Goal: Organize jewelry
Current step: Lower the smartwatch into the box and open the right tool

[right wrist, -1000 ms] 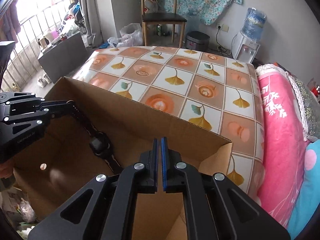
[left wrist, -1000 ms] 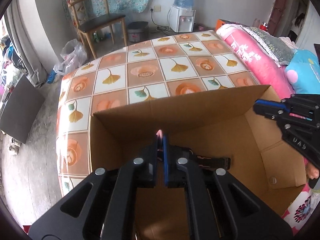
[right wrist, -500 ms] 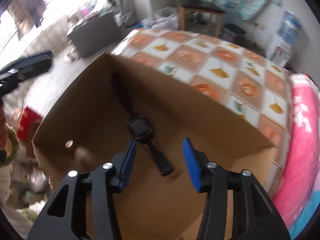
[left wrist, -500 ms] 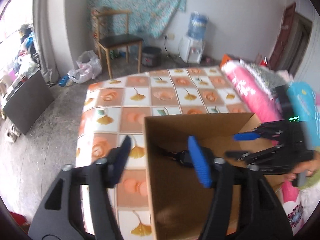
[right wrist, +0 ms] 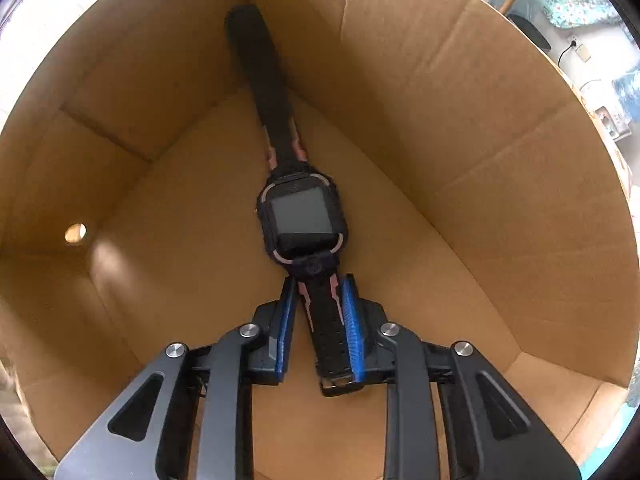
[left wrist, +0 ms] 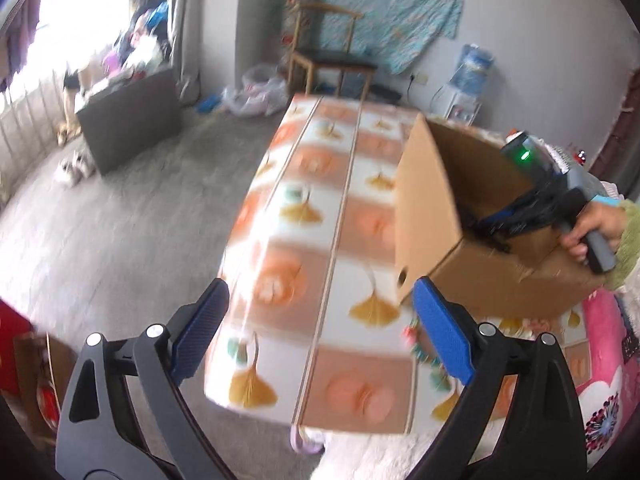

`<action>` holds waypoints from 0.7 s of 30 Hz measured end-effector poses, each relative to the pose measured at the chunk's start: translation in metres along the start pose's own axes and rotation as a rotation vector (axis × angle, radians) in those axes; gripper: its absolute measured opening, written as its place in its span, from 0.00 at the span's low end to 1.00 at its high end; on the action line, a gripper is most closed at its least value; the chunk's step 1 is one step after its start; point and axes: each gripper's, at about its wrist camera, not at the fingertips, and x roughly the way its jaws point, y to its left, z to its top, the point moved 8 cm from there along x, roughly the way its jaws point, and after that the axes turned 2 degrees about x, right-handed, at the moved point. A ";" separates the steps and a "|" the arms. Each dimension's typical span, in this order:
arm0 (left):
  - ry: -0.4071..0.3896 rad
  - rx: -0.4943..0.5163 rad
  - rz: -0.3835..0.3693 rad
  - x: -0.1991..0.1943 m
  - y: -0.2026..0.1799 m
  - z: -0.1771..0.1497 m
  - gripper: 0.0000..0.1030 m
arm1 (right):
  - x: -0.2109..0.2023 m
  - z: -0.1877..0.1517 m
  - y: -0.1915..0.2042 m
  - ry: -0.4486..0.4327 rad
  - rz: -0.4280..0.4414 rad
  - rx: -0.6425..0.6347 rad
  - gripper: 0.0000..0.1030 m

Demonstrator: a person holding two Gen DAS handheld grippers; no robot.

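Your right gripper [right wrist: 318,320] sits inside the box [right wrist: 460,128], fingers straddling the watch [right wrist: 302,220] strap on its floor, not yet clamped, ready to lift it; your left gripper [left wrist: 320,328] hangs spread wide and empty over the table [left wrist: 320,240] edge

— What stands at the back of your room?
— You face a wooden chair [left wrist: 329,53] under a turquoise patterned cloth [left wrist: 384,8] pinned to the wall, with a water dispenser [left wrist: 466,88] to its right.
— And nearer you?
— A ginkgo-print table covering [left wrist: 320,240], a dark cabinet [left wrist: 128,120] by the window, plastic bags [left wrist: 260,92] on the grey floor [left wrist: 120,248].
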 end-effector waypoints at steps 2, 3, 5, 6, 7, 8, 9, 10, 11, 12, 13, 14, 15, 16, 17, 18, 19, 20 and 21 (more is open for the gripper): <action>0.054 -0.029 -0.002 0.013 0.004 -0.020 0.87 | -0.002 -0.007 -0.005 0.010 -0.038 -0.008 0.22; 0.067 -0.035 -0.005 0.017 0.005 -0.026 0.87 | -0.002 -0.010 -0.009 0.015 -0.060 -0.014 0.22; 0.090 -0.036 -0.017 0.024 0.004 -0.037 0.87 | -0.004 -0.017 -0.020 0.032 -0.115 -0.022 0.22; 0.095 -0.031 -0.020 0.026 0.002 -0.041 0.87 | -0.006 -0.019 -0.025 0.035 -0.138 -0.025 0.22; 0.095 -0.023 -0.024 0.028 0.001 -0.045 0.87 | -0.008 -0.019 -0.029 0.035 -0.172 -0.043 0.22; 0.097 -0.014 -0.026 0.030 -0.001 -0.045 0.87 | -0.010 -0.020 -0.033 0.037 -0.229 -0.079 0.22; 0.095 0.000 -0.024 0.032 -0.004 -0.045 0.87 | -0.010 -0.020 -0.035 0.039 -0.281 -0.112 0.22; 0.090 0.009 -0.022 0.033 -0.005 -0.045 0.87 | -0.010 -0.020 -0.036 0.044 -0.330 -0.148 0.23; 0.086 0.017 -0.020 0.034 -0.007 -0.044 0.87 | -0.009 -0.019 -0.036 0.047 -0.349 -0.165 0.23; 0.080 0.031 -0.018 0.033 -0.009 -0.044 0.87 | -0.007 -0.018 -0.036 0.050 -0.393 -0.196 0.23; 0.074 0.041 -0.017 0.033 -0.011 -0.043 0.87 | -0.006 -0.017 -0.036 0.050 -0.452 -0.231 0.23; 0.069 0.051 -0.016 0.031 -0.013 -0.042 0.87 | -0.006 -0.016 -0.036 0.050 -0.517 -0.269 0.23; 0.064 0.062 -0.015 0.030 -0.016 -0.042 0.87 | -0.007 -0.016 -0.036 0.048 -0.559 -0.296 0.23; 0.062 0.071 -0.016 0.029 -0.019 -0.042 0.87 | -0.008 -0.015 -0.034 0.042 -0.608 -0.338 0.23; 0.062 0.078 -0.018 0.030 -0.022 -0.043 0.87 | -0.010 -0.015 -0.033 0.037 -0.624 -0.352 0.23; 0.062 0.082 -0.022 0.030 -0.023 -0.043 0.87 | -0.014 -0.015 -0.033 0.030 -0.629 -0.354 0.23; 0.063 0.085 -0.028 0.030 -0.026 -0.044 0.87 | -0.020 -0.016 -0.032 0.017 -0.607 -0.335 0.23; 0.063 0.090 -0.034 0.031 -0.029 -0.045 0.87 | -0.026 -0.016 -0.032 0.003 -0.577 -0.309 0.23; 0.064 0.099 -0.040 0.032 -0.032 -0.045 0.87 | -0.036 -0.015 -0.032 -0.020 -0.539 -0.270 0.23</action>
